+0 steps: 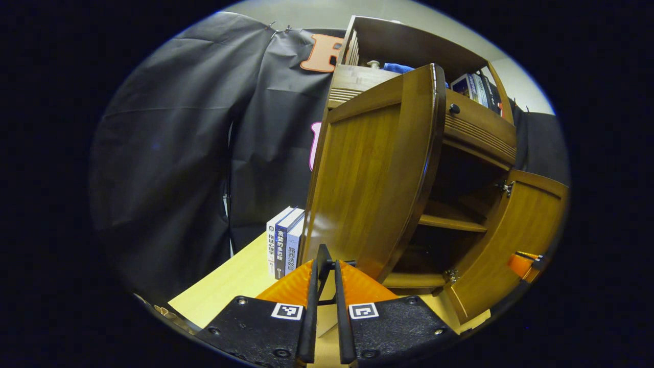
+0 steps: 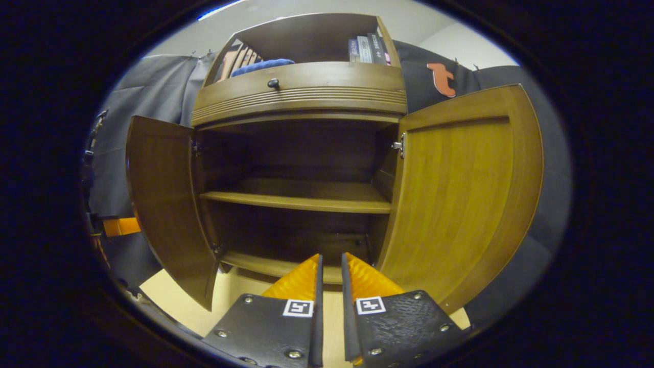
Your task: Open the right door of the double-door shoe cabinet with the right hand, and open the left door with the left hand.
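I found both doors of the shoe cabinet (image 2: 301, 92) swung out, so I judged the task essentially complete. In the right gripper view, the right door (image 2: 454, 199) stood wide open on its hinge at the cabinet's right side, and the left door (image 2: 163, 204) stood open at the left side, exposing the inner shelf (image 2: 301, 200) and the dark interior.

The right gripper (image 2: 331, 268) had its fingers nearly pressed together, a narrow slit between them, pinching nothing. I held it centred before the opening, near the front edge of the worktop (image 2: 225, 299), clear of both doors.

In the left gripper view, the left gripper (image 1: 327, 266) sat just beside the lower outer edge of the left door (image 1: 373, 184), fingers close together; a small dark part lay between their tips, which I could not identify. Books (image 1: 284, 240) stood on the worktop (image 1: 240, 281) behind that door.
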Action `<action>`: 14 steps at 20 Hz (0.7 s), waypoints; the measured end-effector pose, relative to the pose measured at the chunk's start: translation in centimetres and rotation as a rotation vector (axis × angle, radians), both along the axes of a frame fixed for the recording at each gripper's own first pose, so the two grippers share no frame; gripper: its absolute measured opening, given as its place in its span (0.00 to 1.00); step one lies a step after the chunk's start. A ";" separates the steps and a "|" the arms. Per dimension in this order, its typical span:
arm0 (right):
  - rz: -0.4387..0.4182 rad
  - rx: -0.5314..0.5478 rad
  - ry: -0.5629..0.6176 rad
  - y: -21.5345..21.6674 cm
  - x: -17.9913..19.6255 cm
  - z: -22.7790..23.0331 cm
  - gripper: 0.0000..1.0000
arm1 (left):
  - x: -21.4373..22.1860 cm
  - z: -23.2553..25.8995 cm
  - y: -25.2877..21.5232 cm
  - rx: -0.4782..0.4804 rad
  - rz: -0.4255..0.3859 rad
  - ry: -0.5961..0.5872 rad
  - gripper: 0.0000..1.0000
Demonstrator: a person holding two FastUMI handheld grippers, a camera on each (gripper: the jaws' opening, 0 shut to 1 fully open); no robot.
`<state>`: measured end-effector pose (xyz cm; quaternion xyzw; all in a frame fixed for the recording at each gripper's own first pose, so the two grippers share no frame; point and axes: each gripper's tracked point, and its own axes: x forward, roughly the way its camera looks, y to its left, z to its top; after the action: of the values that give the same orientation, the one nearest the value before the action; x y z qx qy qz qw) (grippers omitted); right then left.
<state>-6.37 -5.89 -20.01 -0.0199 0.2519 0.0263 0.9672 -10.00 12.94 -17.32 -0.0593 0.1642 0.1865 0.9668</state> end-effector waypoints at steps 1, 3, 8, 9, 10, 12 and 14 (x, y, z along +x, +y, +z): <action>0.006 0.004 0.000 0.2 0.0 0.0 0.16 | -0.1 0.1 0.1 0.001 0.004 0.001 0.19; 0.021 0.005 0.001 0.6 0.0 0.0 0.16 | -0.3 0.1 0.6 0.015 0.014 0.003 0.19; 0.028 0.017 0.008 1.7 -0.2 -0.4 0.16 | -1.1 0.4 1.6 0.006 0.045 -0.002 0.19; 0.029 0.021 0.008 1.8 -0.1 -0.4 0.16 | -1.2 0.4 1.8 0.011 0.048 0.001 0.17; 0.030 0.024 0.009 1.9 -0.1 -0.4 0.16 | -1.2 0.5 2.0 0.016 0.046 0.002 0.19; 0.031 0.023 0.010 2.1 0.0 -0.5 0.16 | -1.3 0.5 2.1 0.017 0.042 0.006 0.18; 0.027 0.026 0.008 2.2 0.0 -0.5 0.16 | -1.3 0.5 2.2 0.022 0.040 0.008 0.15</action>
<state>-6.36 -3.72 -20.48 -0.0107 0.2553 0.0425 0.9659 -11.31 15.14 -16.81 -0.0513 0.1649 0.2081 0.9628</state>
